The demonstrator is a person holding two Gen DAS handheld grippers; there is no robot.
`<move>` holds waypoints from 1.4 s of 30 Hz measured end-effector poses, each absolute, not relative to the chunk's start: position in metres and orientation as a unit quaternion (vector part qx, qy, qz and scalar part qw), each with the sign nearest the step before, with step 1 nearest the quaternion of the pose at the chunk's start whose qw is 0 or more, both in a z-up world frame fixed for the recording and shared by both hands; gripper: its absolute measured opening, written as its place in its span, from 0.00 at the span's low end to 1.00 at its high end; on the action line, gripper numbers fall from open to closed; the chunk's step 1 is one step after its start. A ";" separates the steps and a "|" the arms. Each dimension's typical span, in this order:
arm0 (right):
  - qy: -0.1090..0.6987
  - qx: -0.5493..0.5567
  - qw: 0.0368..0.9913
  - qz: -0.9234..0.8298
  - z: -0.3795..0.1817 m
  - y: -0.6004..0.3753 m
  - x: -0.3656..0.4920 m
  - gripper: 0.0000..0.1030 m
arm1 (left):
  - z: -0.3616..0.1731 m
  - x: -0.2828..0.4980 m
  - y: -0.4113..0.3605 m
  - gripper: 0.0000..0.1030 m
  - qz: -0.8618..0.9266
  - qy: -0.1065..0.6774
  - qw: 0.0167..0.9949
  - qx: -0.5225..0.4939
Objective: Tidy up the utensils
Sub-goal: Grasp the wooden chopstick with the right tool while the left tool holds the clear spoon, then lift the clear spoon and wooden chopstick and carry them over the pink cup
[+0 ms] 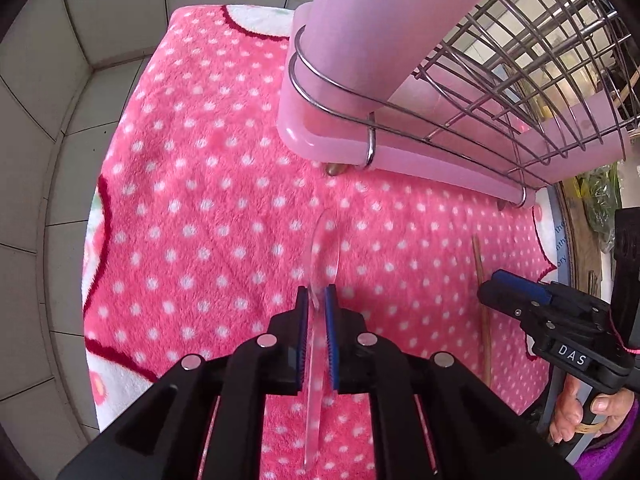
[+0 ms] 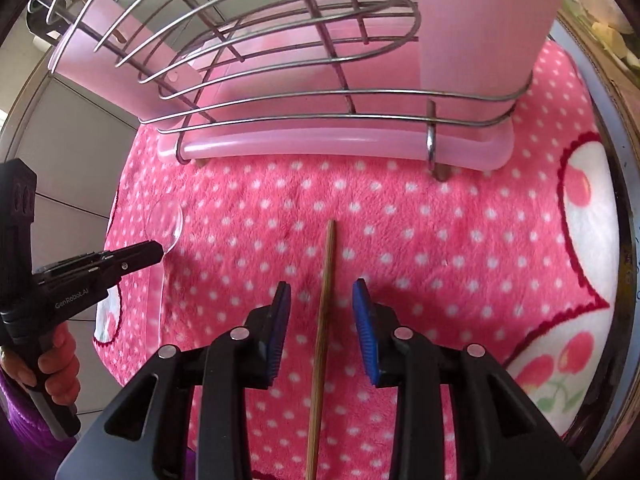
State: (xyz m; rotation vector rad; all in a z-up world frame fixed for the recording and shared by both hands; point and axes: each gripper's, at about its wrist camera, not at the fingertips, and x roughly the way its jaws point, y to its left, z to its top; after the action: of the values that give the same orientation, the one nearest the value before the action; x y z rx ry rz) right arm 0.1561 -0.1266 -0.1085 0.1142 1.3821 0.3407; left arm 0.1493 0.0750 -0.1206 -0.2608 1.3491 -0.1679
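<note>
Left wrist view: left gripper [image 1: 319,300] clamped on clear plastic spoon [image 1: 322,256] at its neck, above the pink dotted fleece cloth [image 1: 208,184]. Looks light, slick, brittle.

Right wrist view: right gripper [image 2: 321,296] spread, straddling the thin wooden chopstick [image 2: 325,304] lying on the cloth; stiff, light, best pinched mid-shaft.

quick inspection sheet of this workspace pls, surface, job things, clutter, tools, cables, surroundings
surface: pink dotted blanket covers the table.
job's things: clear spoon in the left tool; chopstick flat on the blanket; wire rack on a pink tray at the far side.
clutter: nothing seen on the blanket.
grippers: left tool shut on the spoon; right tool open, straddling the chopstick, pads clear of it.
cables: pink cord on the right tool.
surroundings: tiled wall on the left; green bag beyond the table edge on the right.
</note>
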 end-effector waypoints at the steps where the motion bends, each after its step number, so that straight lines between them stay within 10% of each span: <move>1: 0.637 0.049 0.753 0.156 -0.112 -0.125 0.158 0.32 | -0.122 0.151 0.074 0.07 -0.078 0.624 0.768 -0.118; 12: 0.623 0.033 0.768 0.144 -0.121 -0.115 0.160 0.07 | -0.128 0.175 0.060 0.21 -0.075 0.642 0.757 -0.092; 23: 0.587 0.082 0.789 0.164 -0.096 -0.154 0.137 0.05 | -0.122 0.169 0.020 0.05 -0.076 0.616 0.783 -0.041; 42: 0.409 0.147 0.882 0.180 0.018 -0.227 0.065 0.05 | -0.007 0.093 0.058 0.05 -0.115 0.396 0.901 -0.138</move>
State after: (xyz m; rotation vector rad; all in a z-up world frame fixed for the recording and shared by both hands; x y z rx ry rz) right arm 0.0648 -0.2269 0.0184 0.3052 0.8520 0.3745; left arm 0.0932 0.0577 -0.0066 -0.2866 0.8186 -0.2379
